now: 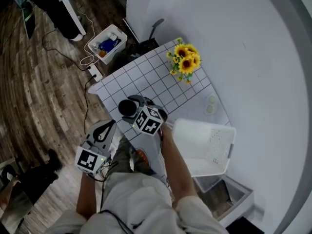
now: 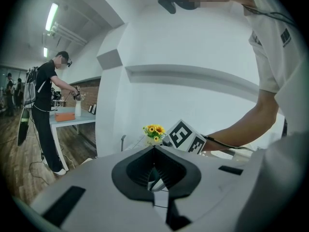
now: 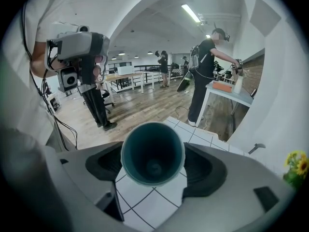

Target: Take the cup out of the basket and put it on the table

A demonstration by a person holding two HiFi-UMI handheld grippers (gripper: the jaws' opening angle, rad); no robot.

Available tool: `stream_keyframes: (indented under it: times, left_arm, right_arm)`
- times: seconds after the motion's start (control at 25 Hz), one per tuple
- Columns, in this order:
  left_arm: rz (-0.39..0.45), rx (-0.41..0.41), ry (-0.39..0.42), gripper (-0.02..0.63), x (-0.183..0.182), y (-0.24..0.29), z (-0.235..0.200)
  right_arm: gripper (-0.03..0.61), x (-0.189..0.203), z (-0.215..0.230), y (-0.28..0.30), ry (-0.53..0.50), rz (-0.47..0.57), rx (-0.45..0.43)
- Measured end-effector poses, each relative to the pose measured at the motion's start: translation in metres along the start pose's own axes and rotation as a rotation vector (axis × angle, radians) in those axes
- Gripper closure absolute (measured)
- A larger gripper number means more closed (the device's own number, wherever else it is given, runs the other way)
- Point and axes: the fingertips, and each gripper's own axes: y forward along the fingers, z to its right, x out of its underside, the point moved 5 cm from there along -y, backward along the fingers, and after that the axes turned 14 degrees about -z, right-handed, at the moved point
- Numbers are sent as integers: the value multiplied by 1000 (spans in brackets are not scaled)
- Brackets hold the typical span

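My right gripper (image 1: pixel 132 110) is shut on the cup (image 1: pixel 127 107), a dark cup with a teal inside and a pale rim. It holds the cup above the near left part of the grid-patterned table (image 1: pixel 151 79), left of the white basket (image 1: pixel 204 145). In the right gripper view the cup (image 3: pixel 152 152) fills the gap between both jaws, its mouth facing the camera, with grid squares below it. Whether its base touches the table is hidden. My left gripper (image 1: pixel 106 127) hangs off the table's near edge, and in the left gripper view its jaws (image 2: pixel 154 178) are shut with nothing held.
A pot of sunflowers (image 1: pixel 184 60) stands at the table's far side, and two small pale discs (image 1: pixel 210 104) lie by the wall. A white bin (image 1: pixel 107 44), a power strip (image 1: pixel 95 72) and cables are on the floor beyond the table. An open box (image 1: pixel 229 194) sits below the basket.
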Motion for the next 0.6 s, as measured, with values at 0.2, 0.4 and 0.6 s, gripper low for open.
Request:
stream_keyframes:
  times: [0.2, 0.4, 0.6]
  left_arm:
    - [1, 1, -2, 604, 0, 0, 0]
    - [3, 7, -1, 604, 1, 0, 1]
    - [6, 11, 6, 604, -1, -1, 2]
  right_arm:
    - [206, 3, 0, 3, 7, 9, -6]
    - [204, 5, 0, 3, 25, 27, -10]
    - [202, 4, -1, 3, 35, 30, 2]
